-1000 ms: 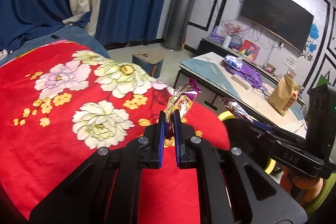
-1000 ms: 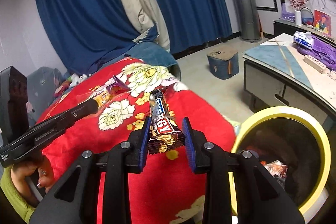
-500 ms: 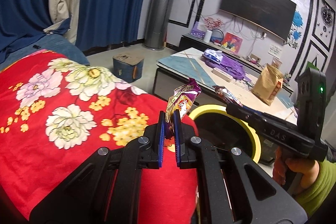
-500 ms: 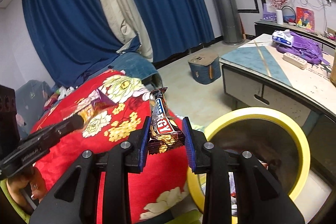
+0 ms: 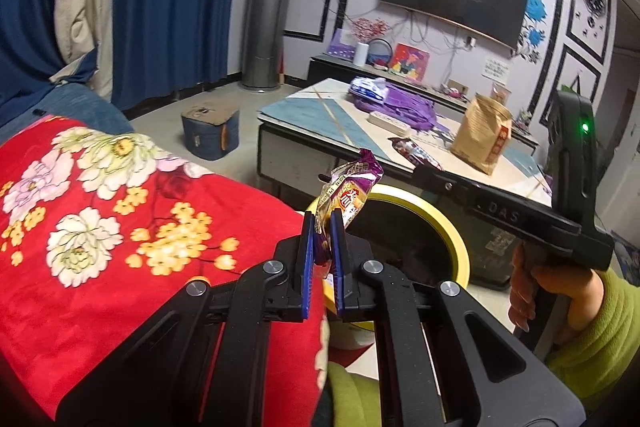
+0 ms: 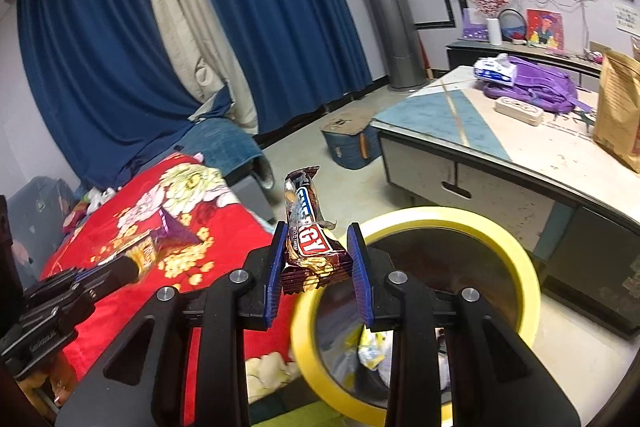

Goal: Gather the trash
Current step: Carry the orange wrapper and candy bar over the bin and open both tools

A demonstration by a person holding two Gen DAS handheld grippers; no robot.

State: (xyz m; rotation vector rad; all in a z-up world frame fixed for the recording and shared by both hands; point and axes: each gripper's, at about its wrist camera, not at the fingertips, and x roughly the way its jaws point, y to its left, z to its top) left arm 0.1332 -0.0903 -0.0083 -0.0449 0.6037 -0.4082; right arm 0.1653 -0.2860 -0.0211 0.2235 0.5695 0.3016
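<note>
the left tongs (image 5: pixel 320 259) are squeezed almost all the way shut on a thin purple and yellow snack wrapper (image 5: pixel 347 193); the wrapper sticks up out of the tips and leans a little to the right, long way up; the right tongs (image 6: pixel 316 267) are open only part way, and their blue pads press on both sides of a brown candy bar wrapper (image 6: pixel 306 239); that one also stands long way up, with its crumpled bottom end between the pads.

the yellow-rimmed trash bin (image 6: pixel 496 239) sits on the floor between the bed with the red flower blanket (image 5: pixel 92 227) and the low tabletop (image 6: pixel 532 147); some trash already lies inside it.

the thing that matters next is where the bin's mouth is; in the right wrist view the bin lies just below and a bit to the right of the right tongs, and the candy bar wrapper hangs about over the near edge of the rim; in the left wrist view the bin (image 5: pixel 436 219) is ahead and to the right of the left tongs, whose tips seem to be over the blanket's edge and the near rim; so i think the right hand is nearer the opening; both need to go a little more over the hole before letting go, or a wrapper may hit the rim and fall on the floor.
</note>
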